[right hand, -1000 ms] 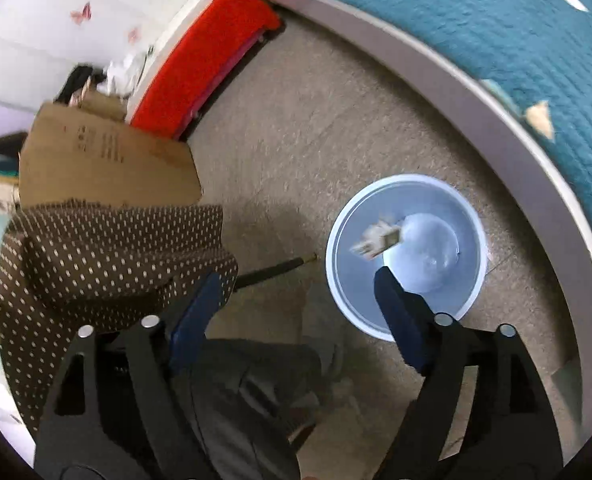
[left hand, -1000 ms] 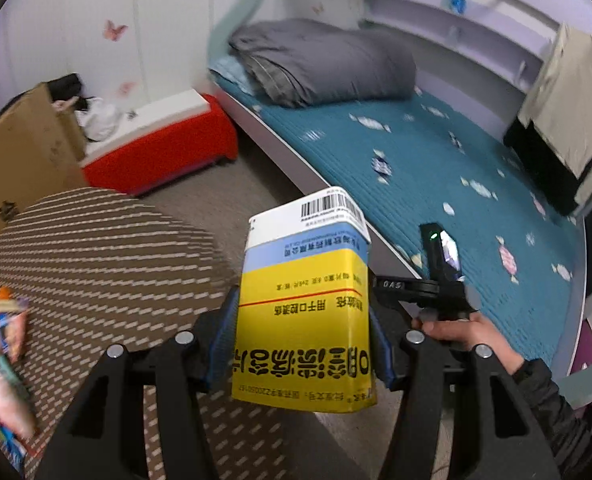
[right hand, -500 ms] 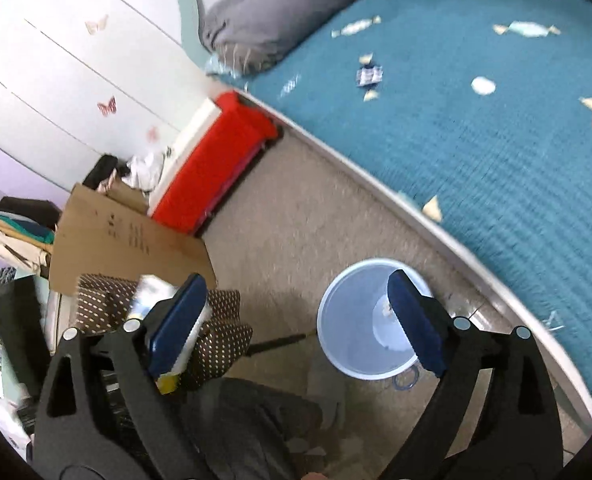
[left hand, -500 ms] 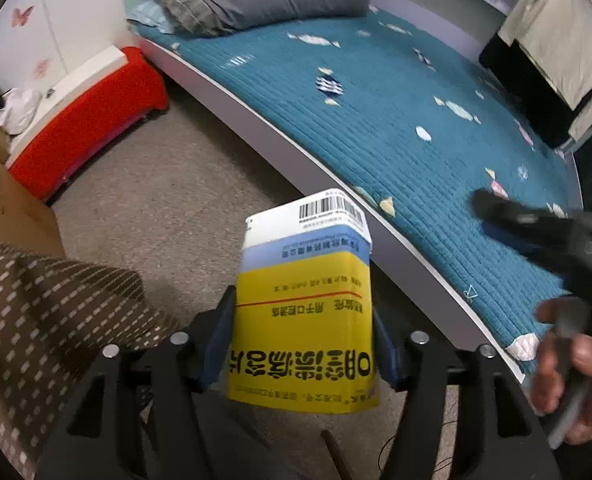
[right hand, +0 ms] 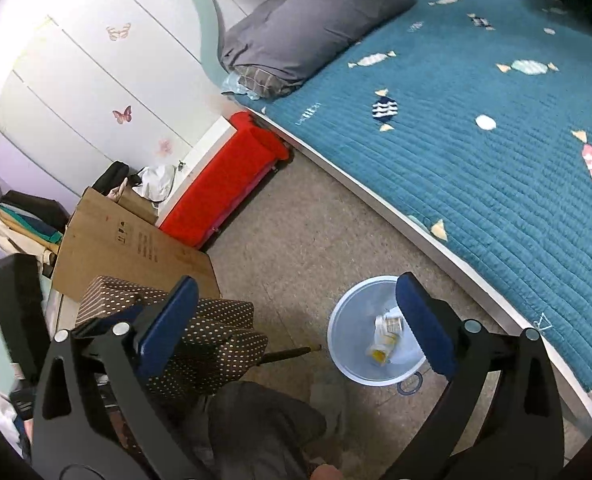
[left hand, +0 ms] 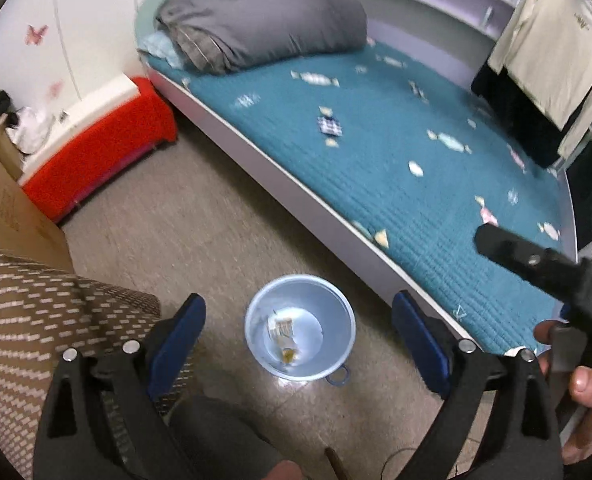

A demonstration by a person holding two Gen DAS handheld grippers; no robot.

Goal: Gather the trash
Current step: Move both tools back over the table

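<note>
With both grippers empty, drop is done.
Left gripper (left hand: 299,334) jaws just opened wide, nothing between them; right gripper (right hand: 296,320) just spread wide too. Trash (left hand: 283,334) sits in the blue bin (left hand: 335,300) on the floor by the bed edge (left hand: 296,184). Clear the rim before swinging back to the dotted table (left hand: 36,300).

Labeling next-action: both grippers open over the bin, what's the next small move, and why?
Probably swing the left gripper back toward the dotted tablecloth for more trash: its jaws have just been opening, nothing sits between them, and a yellow box lies in the blue bin.
</note>
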